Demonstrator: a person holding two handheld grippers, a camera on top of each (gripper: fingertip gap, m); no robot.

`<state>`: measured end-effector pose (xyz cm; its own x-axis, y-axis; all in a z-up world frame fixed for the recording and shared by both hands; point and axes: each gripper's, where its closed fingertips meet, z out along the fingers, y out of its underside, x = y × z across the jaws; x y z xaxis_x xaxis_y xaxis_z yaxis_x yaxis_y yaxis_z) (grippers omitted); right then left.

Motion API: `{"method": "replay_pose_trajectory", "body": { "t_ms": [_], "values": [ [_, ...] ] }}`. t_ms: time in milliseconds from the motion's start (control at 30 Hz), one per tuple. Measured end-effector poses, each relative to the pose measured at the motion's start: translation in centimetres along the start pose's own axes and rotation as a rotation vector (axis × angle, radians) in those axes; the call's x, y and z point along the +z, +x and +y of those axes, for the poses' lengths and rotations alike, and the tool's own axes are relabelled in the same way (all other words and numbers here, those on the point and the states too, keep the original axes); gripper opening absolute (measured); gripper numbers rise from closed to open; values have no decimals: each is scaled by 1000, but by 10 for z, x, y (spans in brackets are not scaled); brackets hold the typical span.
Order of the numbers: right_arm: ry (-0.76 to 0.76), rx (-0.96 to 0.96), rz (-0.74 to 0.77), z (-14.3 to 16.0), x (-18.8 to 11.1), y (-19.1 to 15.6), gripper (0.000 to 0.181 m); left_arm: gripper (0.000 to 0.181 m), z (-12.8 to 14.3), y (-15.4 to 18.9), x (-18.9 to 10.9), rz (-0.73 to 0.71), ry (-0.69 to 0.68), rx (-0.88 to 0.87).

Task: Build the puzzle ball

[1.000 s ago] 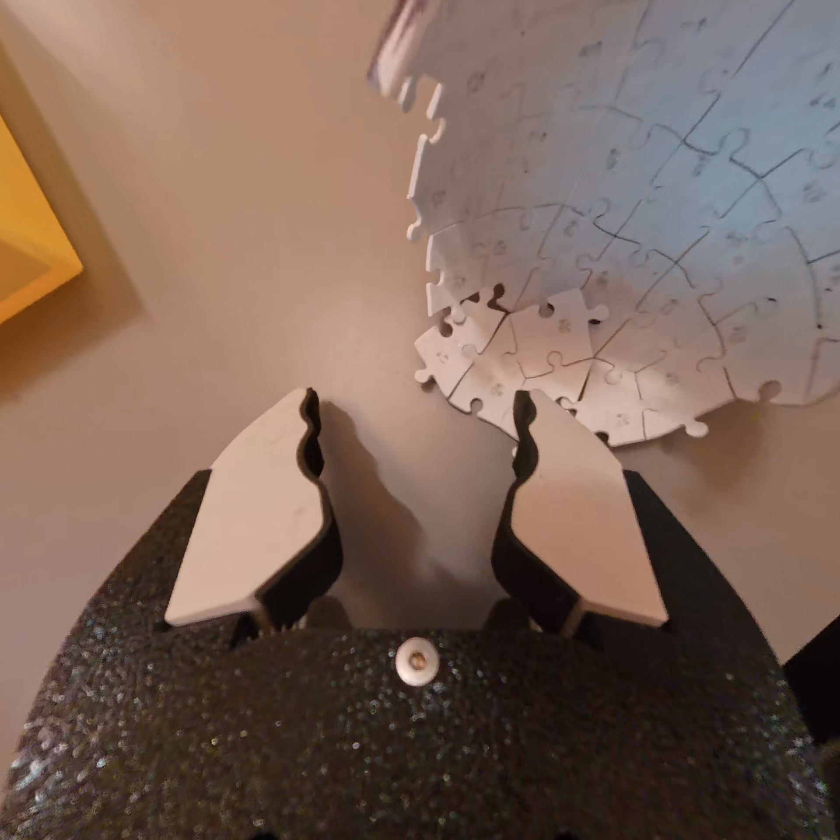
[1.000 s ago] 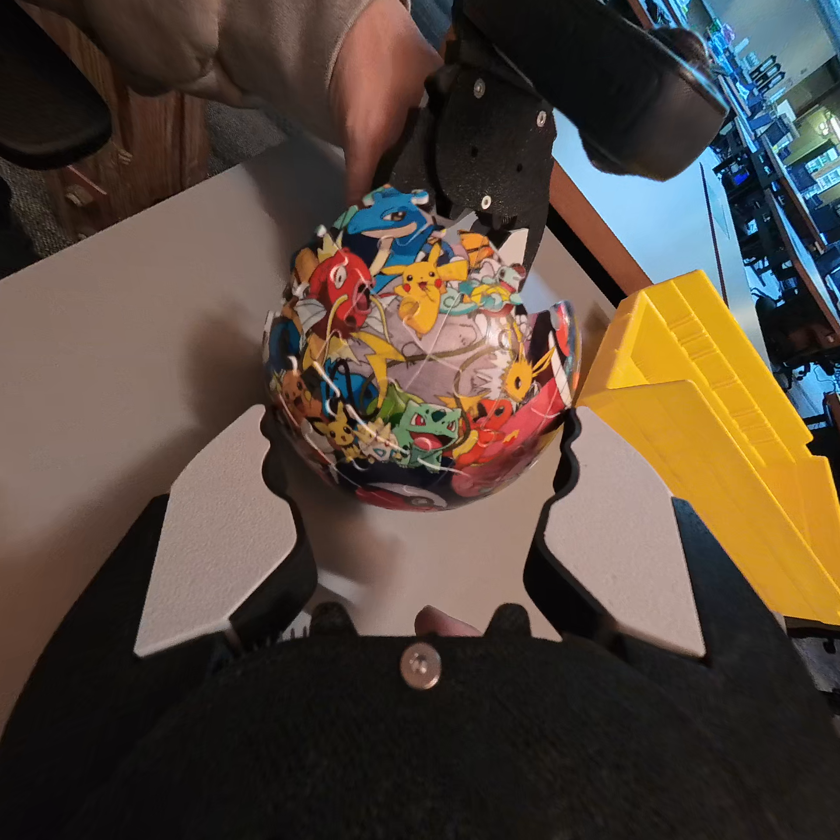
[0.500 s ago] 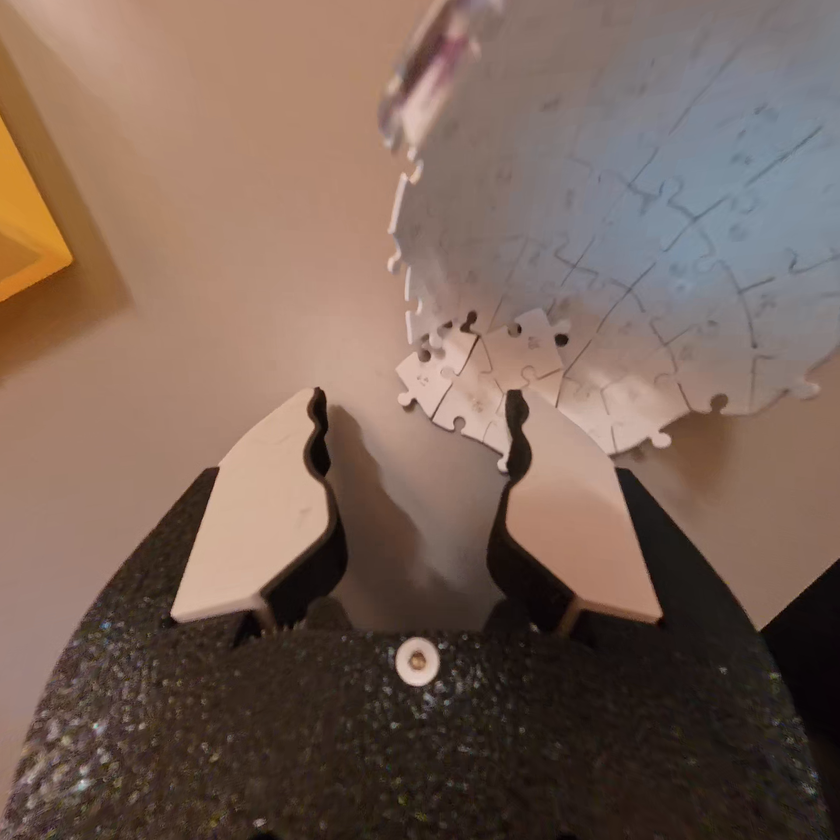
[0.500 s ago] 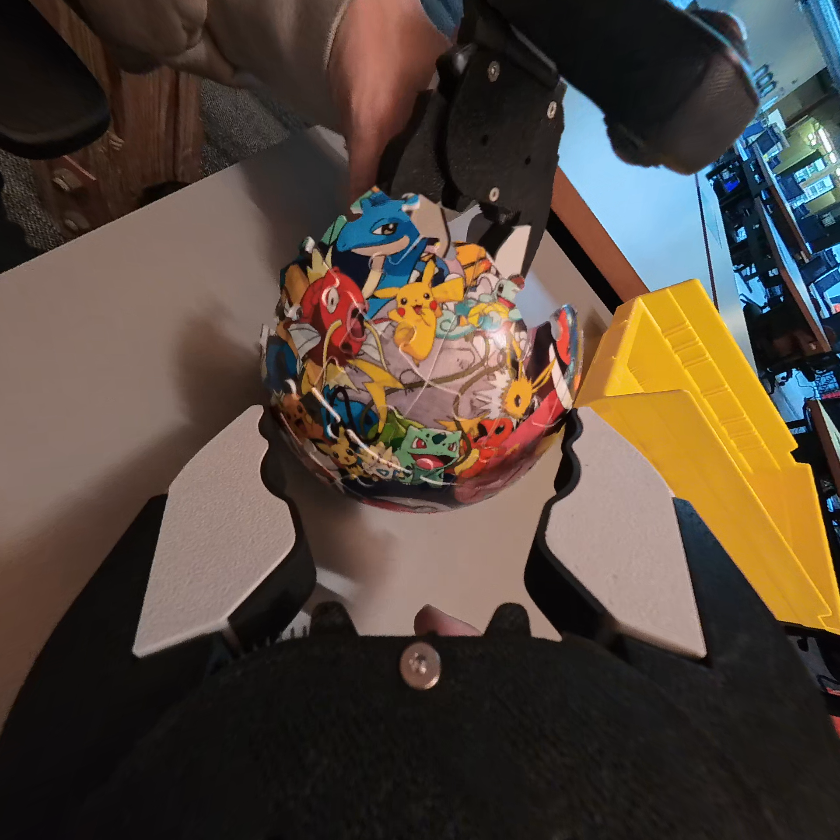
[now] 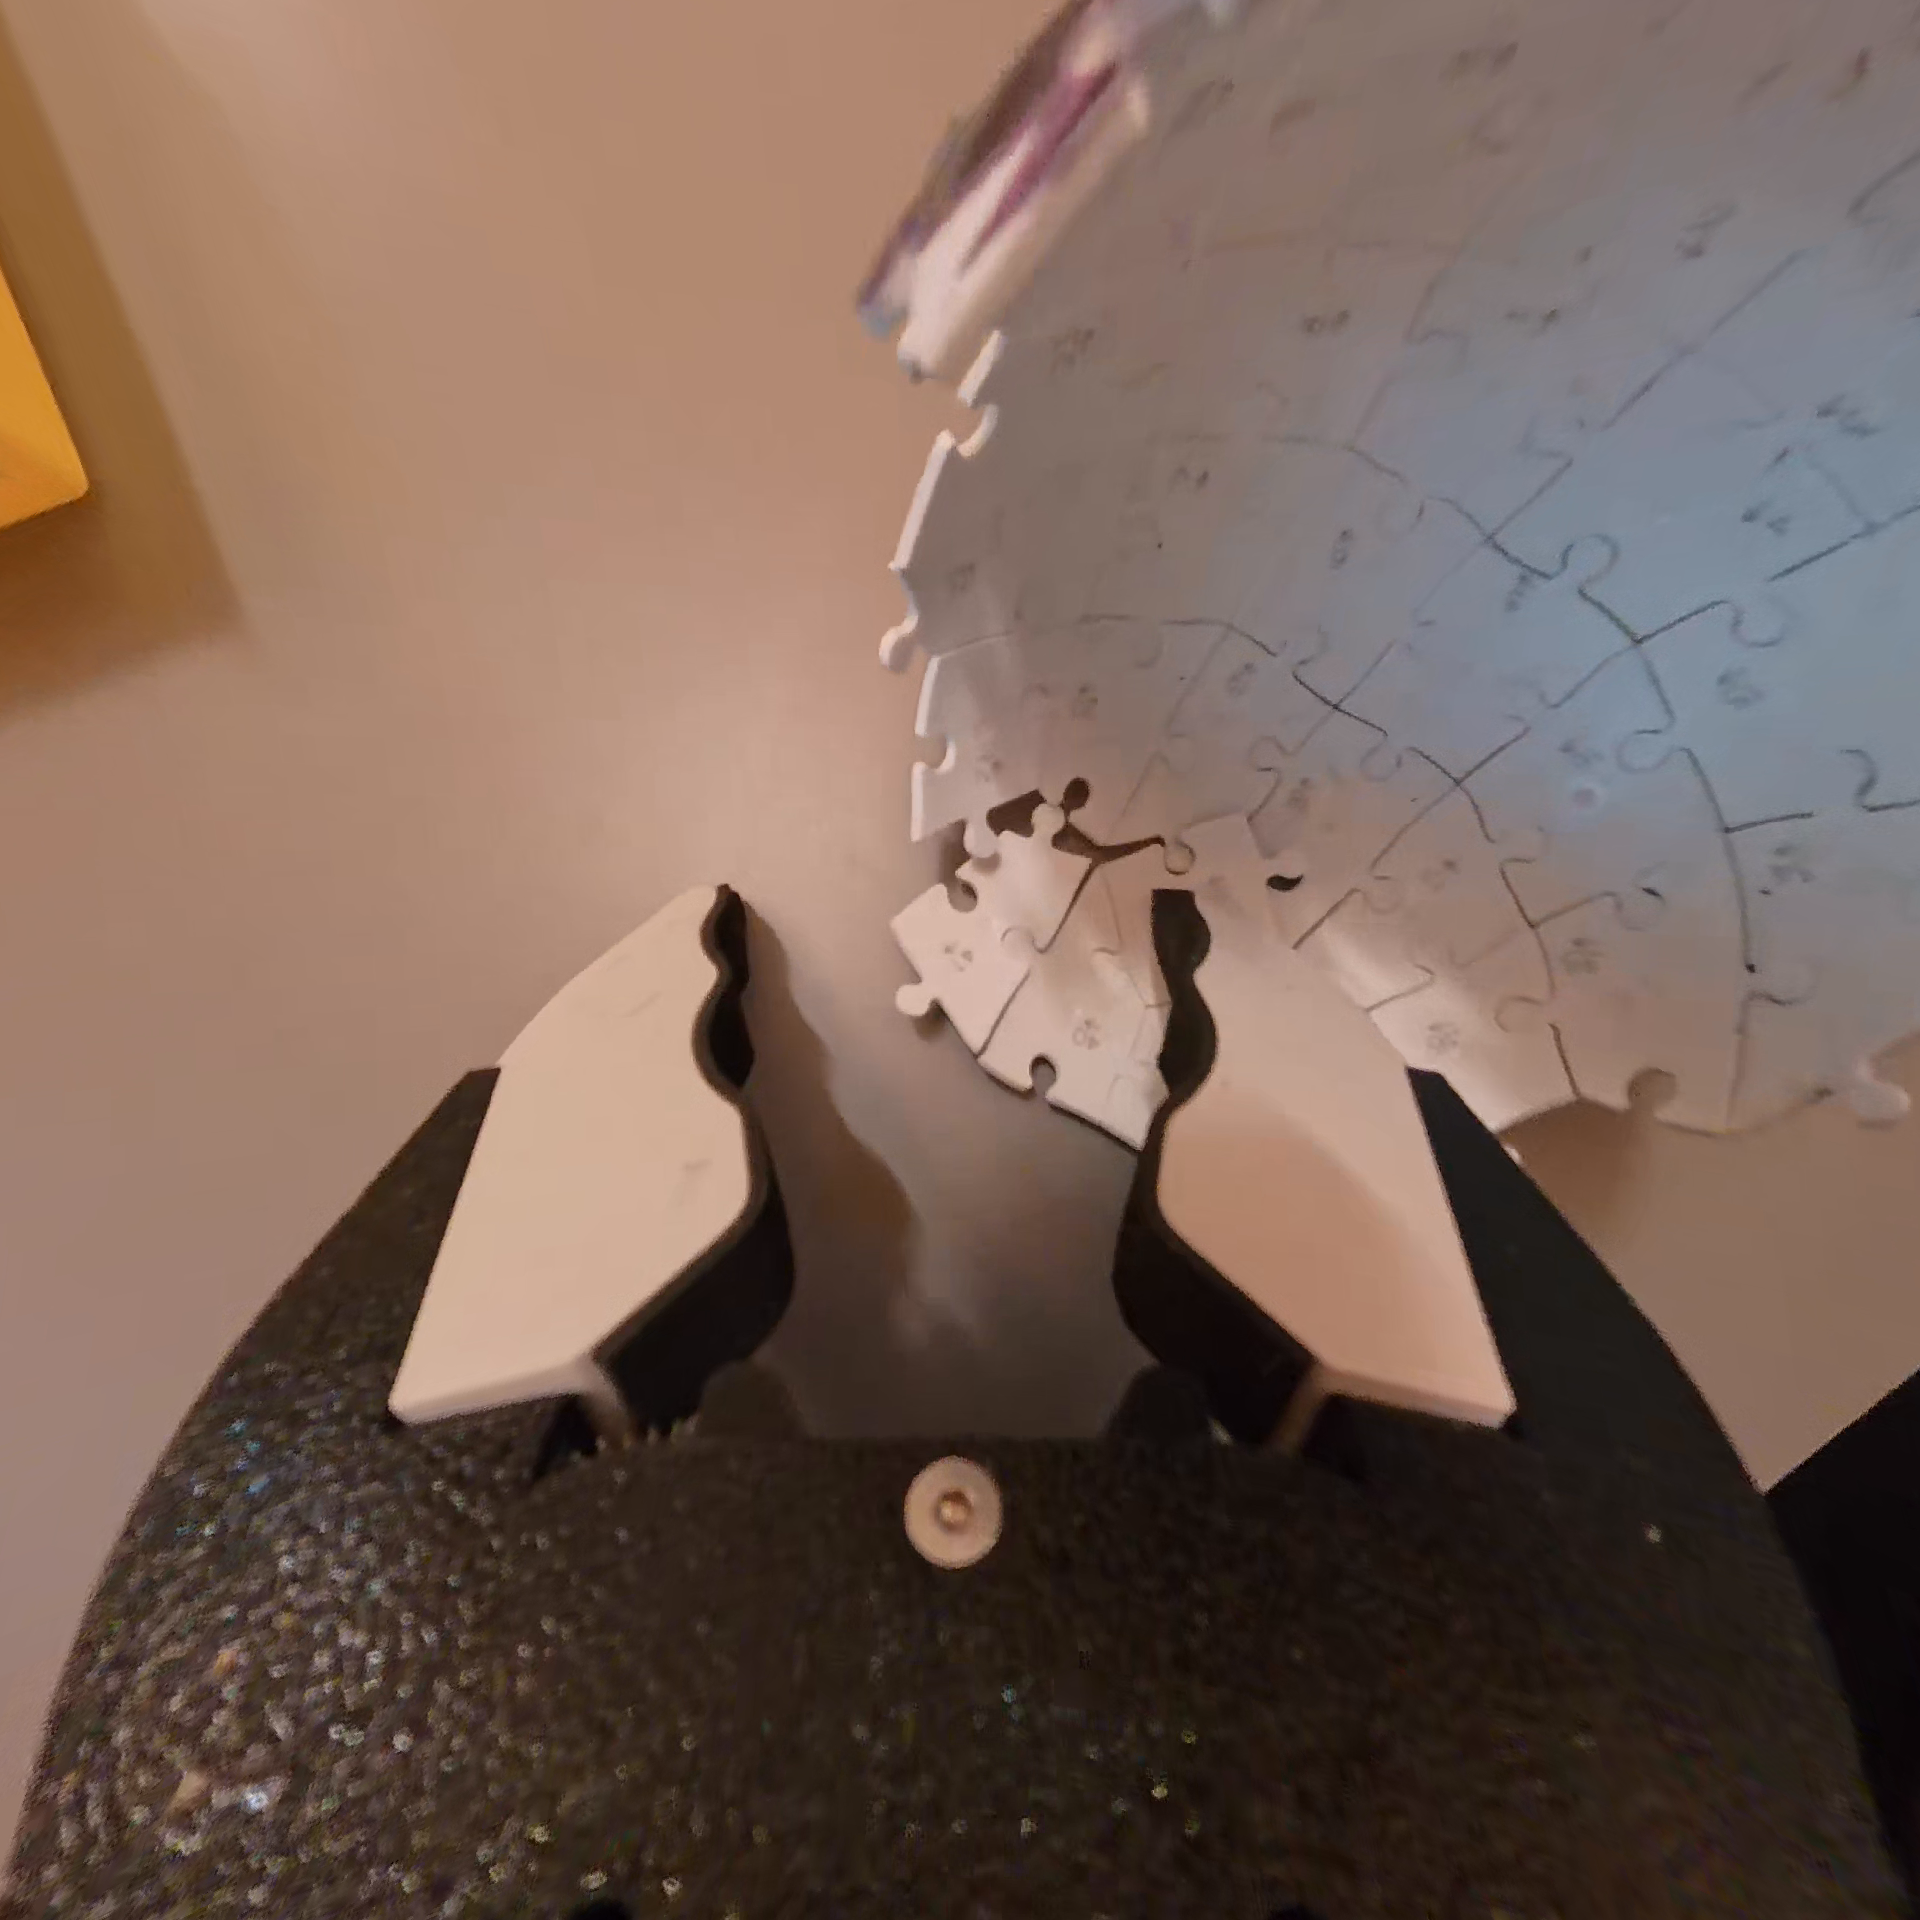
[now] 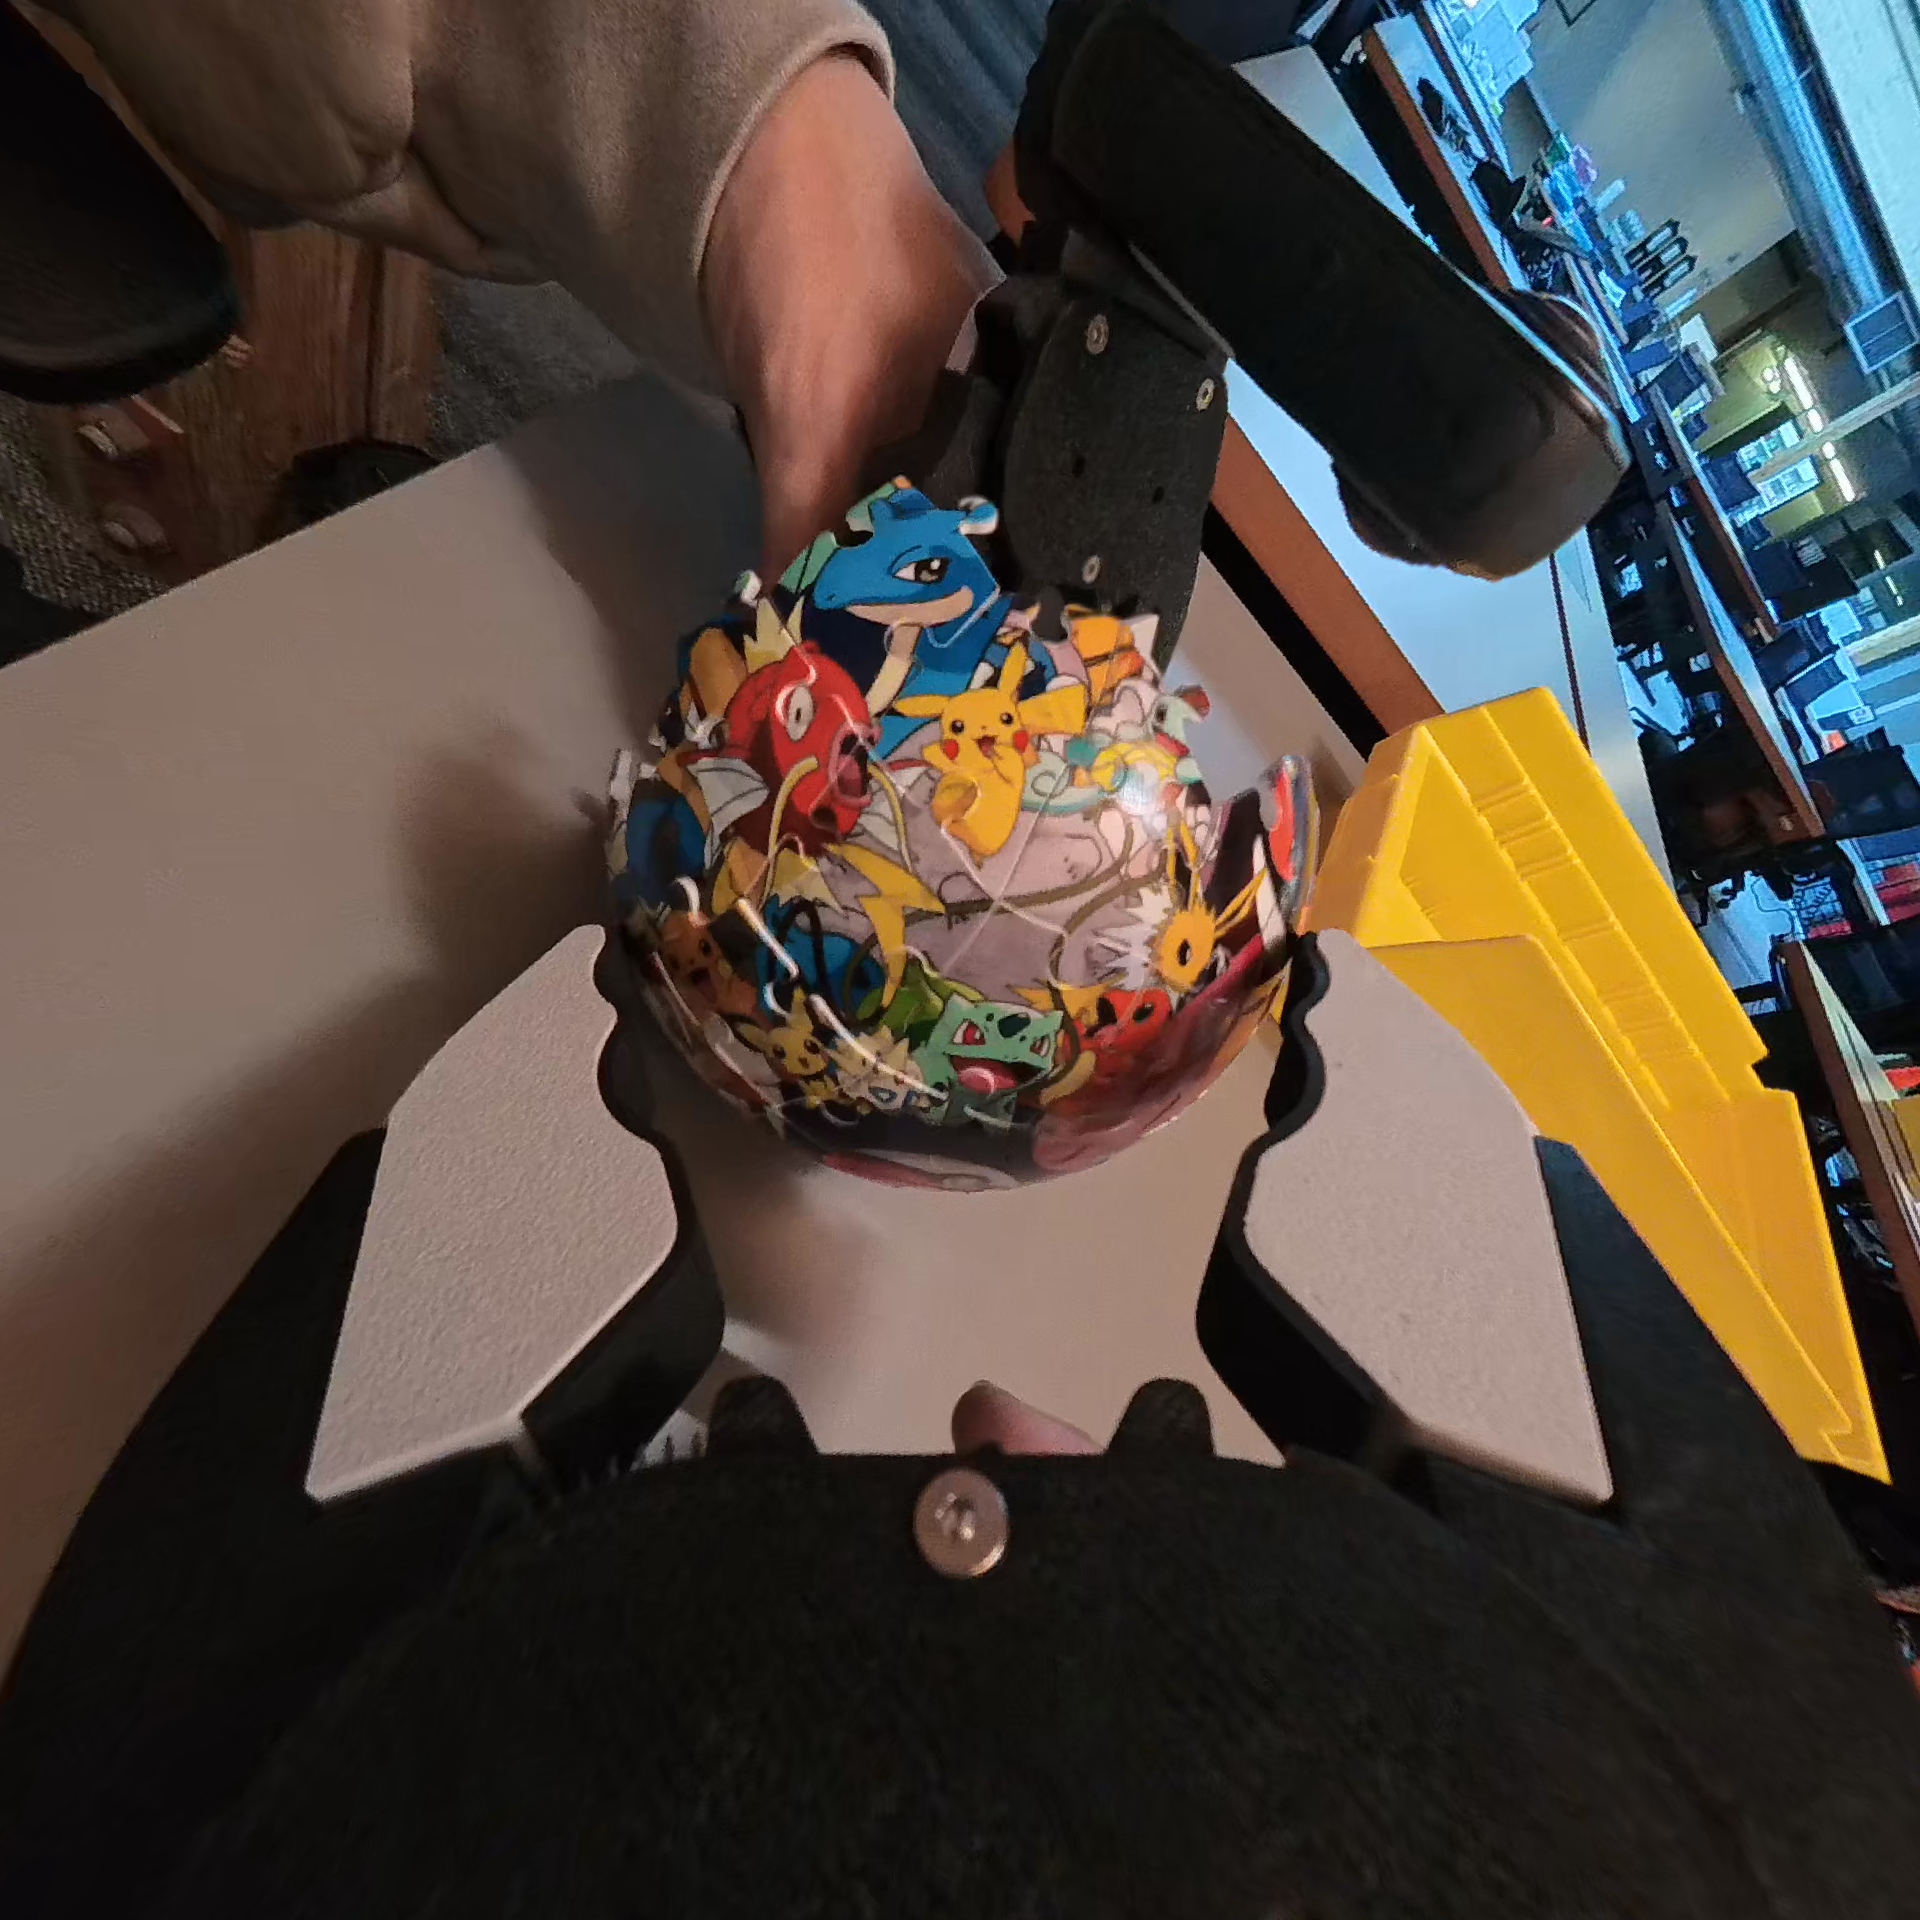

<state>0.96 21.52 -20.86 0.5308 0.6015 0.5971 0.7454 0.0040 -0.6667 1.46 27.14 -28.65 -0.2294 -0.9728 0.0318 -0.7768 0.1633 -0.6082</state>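
Note:
The puzzle ball [image 6: 935, 914] is a half-built shell with bright cartoon figures on the outside. My right gripper [image 6: 953, 966] clasps it, a fingertip against each side. The left wrist view shows its white inner side [image 5: 1455, 623]. At the rim a small cluster of pieces [image 5: 997, 966] hangs partly loose, with a dark gap between it and the shell. My left gripper [image 5: 948, 914] is open, the cluster lies between its fingertips, and its right finger [image 5: 1299, 1143] overlaps the rim. In the right wrist view the left gripper [image 6: 1101, 499] reaches over the ball's far rim, tips hidden.
The pale table [image 6: 260, 831] lies under the ball. A yellow plastic bin [image 6: 1558, 987] stands close to the ball's right side and shows at the left edge of the left wrist view [image 5: 31, 416]. A person's hand [image 6: 831, 364] holds the left gripper.
My left gripper has moved in on the shell's rim, so the loose cluster now sits between its fingers. A gap has opened between that cluster and the shell. The right gripper keeps its hold.

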Motion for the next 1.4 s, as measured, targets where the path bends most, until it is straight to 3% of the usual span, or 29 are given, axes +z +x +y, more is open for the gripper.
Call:
{"method": "replay_pose_trajectory", "body": {
  "t_ms": [33, 400, 667, 1267, 1400],
  "values": [
    [3, 1, 0, -1, 1, 0, 117, 77, 0, 0, 0, -3, 0, -3],
    [17, 4, 1, -4, 3, -2, 119, 81, -1, -5, -3, -64, 22, 52],
    [25, 21, -2, -4, 5, 0, 119, 87, -3, -7, -1, -2, 64, 109],
    [13, 12, -4, -1, 4, 1, 118, 100, -3, -14, -3, 113, 113, -11],
    [25, 12, 0, -4, 4, 1, 118, 100, 2, -13, -2, 90, 72, 64]
  ]
}}
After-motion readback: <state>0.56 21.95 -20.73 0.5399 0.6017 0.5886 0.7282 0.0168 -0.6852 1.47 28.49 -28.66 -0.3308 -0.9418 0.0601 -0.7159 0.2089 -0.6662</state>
